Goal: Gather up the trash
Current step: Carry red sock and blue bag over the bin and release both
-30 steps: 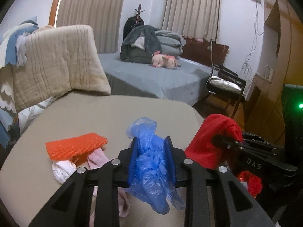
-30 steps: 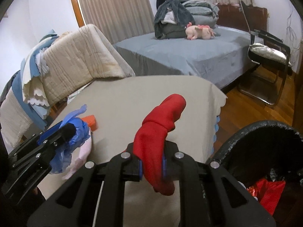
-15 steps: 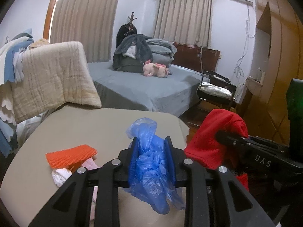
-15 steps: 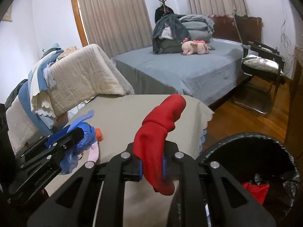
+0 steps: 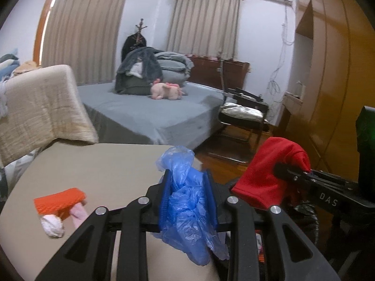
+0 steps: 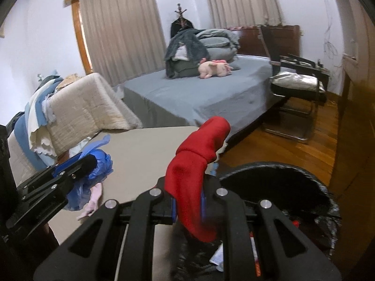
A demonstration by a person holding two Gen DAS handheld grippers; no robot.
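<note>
The right claw [image 6: 187, 207], clenched on a red cloth [image 6: 196, 161], sits nearest the black bin [image 6: 281, 187] lower right; the left claw [image 5: 188, 201] grips a blue plastic bag [image 5: 187, 201].

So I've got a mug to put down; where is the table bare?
The table is bare across its far half, toward the bed. The near left is crowded: orange piece, white wad, pink scrap.

Both tools are matte black. The left gripper [image 5: 188, 195] has flat linked bars with cut-out slots, round silver screw heads at the pivots and ribbed blue pads. The right gripper [image 6: 188, 205] matches it; its side bar carries white letters "DAS".
</note>
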